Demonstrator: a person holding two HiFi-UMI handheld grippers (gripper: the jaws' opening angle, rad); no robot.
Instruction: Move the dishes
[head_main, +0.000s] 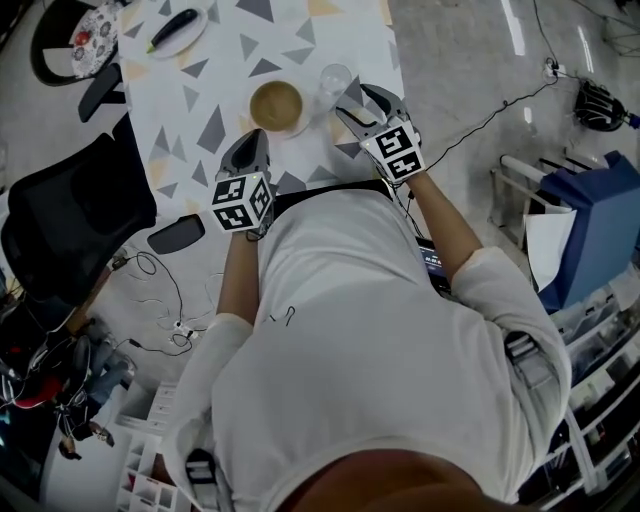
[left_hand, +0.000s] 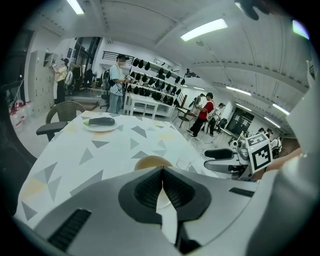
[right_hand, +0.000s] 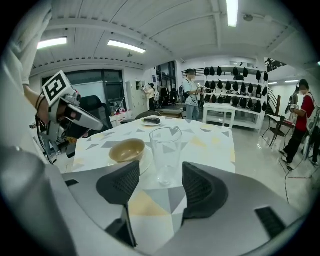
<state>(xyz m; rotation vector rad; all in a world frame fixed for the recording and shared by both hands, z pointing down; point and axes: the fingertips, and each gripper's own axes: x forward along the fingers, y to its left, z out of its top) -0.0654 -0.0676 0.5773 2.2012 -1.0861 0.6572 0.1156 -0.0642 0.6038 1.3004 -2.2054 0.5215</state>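
Two claws — left claw (left_hand: 162, 172) pressed together; right claw (right_hand: 160, 181) spread wide, glass (right_hand: 165, 150) just ahead.

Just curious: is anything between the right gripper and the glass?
Only bare patterned tablecloth separates right gripper and glass, per the right gripper view.

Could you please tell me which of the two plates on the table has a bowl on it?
The near plate, beside the clear glass: it carries the tan bowl. The far plate holds only a dark long vegetable.
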